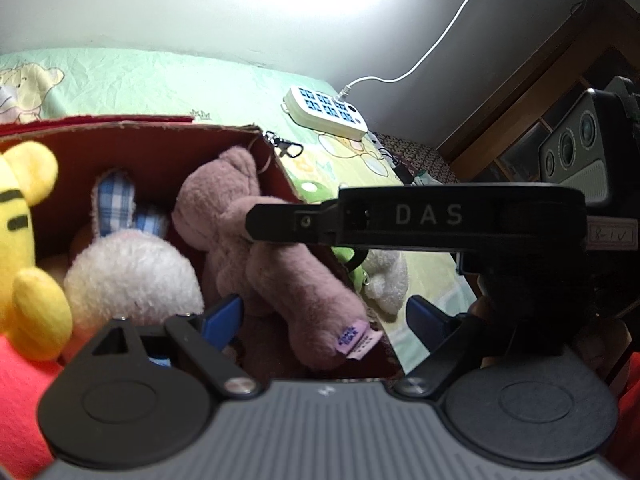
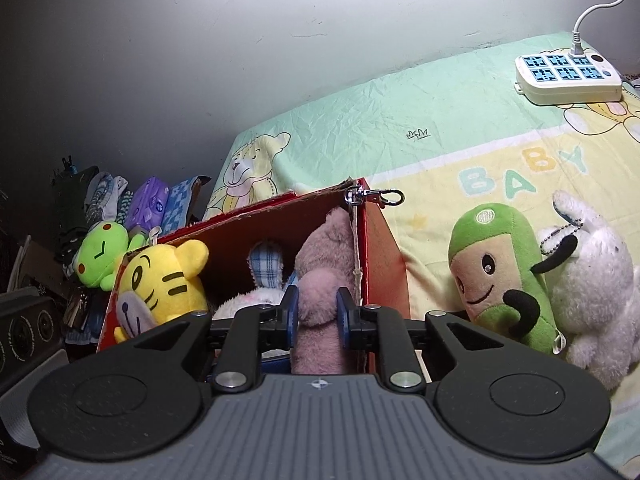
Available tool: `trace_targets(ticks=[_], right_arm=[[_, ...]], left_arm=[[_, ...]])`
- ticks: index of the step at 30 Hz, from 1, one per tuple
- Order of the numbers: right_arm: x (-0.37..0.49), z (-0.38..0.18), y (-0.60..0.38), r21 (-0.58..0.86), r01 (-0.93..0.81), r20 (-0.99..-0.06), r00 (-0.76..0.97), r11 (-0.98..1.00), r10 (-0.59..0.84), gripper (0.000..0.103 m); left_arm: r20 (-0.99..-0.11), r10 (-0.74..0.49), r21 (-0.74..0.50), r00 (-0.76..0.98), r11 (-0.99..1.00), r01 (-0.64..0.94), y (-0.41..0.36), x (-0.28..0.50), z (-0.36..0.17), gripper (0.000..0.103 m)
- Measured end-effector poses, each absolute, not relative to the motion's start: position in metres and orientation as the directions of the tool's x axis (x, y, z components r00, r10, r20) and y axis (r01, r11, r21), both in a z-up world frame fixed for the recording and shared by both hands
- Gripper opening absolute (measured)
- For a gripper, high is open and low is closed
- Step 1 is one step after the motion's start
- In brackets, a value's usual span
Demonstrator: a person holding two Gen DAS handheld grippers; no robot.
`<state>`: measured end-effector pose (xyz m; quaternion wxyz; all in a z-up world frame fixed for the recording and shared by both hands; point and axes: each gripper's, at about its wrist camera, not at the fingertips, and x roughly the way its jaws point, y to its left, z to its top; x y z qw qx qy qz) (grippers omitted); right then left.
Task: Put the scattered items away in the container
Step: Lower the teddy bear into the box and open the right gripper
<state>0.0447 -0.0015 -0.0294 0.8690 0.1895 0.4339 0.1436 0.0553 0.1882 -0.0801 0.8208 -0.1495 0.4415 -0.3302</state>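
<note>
Red cardboard forms the open box [image 2: 380, 248] that is sitting at the centre of the right wrist frame, on a bed covered by a pale green and yellow printed sheet [image 2: 440, 120]. The right gripper [image 2: 318, 314] is pinching a dusty-pink plush bear [image 2: 320, 280] between its blue-padded jaws, and the bear is standing inside the box against its right wall. In the left wrist frame that same bear [image 1: 260, 240] is filling the centre, with the right gripper's black arm crossing in front of it from the right. The left gripper [image 1: 324, 316] is holding its jaws spread wide, with nothing between them but the bear's leg lying loose.

A yellow striped plush tiger [image 2: 160, 280] is leaning at the left end of the box, and a white plush rabbit with blue checked ears [image 1: 128, 264] is lying between the tiger and the bear. A silver metal clip [image 2: 376, 196] is hanging over the box's far corner.

At lower right of the right wrist frame, a green and tan plush figure [image 2: 500, 276] is lying on the sheet outside the box, touching a white fluffy plush animal [image 2: 592, 292]. A green plush frog [image 2: 104, 256] is sitting beyond the box at left. A white power strip with blue sockets [image 2: 568, 76] is resting at upper right.
</note>
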Motion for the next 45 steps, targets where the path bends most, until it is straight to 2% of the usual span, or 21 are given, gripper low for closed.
trace_targets(ticks=[9, 11, 13, 19, 27, 35, 45], right_arm=[[0.041, -0.027, -0.001, 0.427, -0.075, -0.737, 0.548, 0.901, 0.395, 0.019], [0.040, -0.027, -0.001, 0.433, -0.076, -0.733, 0.549, 0.898, 0.401, 0.024], [0.038, -0.026, -0.007, 0.480, -0.076, -0.709, 0.553, 0.874, 0.438, 0.029], [0.038, -0.020, -0.039, 0.609, 0.012, -0.610, 0.646, 0.793, 0.459, 0.027], [0.044, -0.030, -0.054, 0.594, 0.114, -0.635, 0.674, 0.796, 0.378, 0.026], [0.047, -0.036, -0.062, 0.608, 0.135, -0.635, 0.675, 0.783, 0.377, 0.026], [0.081, -0.067, -0.062, 0.553, 0.168, -0.700, 0.625, 0.816, 0.346, 0.026]], left_arm=[[-0.634, -0.656, -0.524, 0.409, 0.754, 0.397, 0.188, 0.056, -0.080, 0.093], [-0.647, -0.642, -0.512, 0.410, 0.765, 0.390, 0.186, 0.057, -0.080, 0.093], [-0.661, -0.621, -0.487, 0.422, 0.782, 0.389, 0.187, 0.055, -0.080, 0.093], [-0.673, -0.614, -0.489, 0.412, 0.788, 0.375, 0.189, 0.053, -0.083, 0.093], [-0.680, -0.610, -0.482, 0.406, 0.790, 0.379, 0.182, 0.058, -0.084, 0.093], [-0.708, -0.591, -0.445, 0.387, 0.799, 0.405, 0.163, 0.066, -0.094, 0.095], [-0.690, -0.595, -0.475, 0.412, 0.802, 0.362, 0.180, 0.063, -0.087, 0.095]])
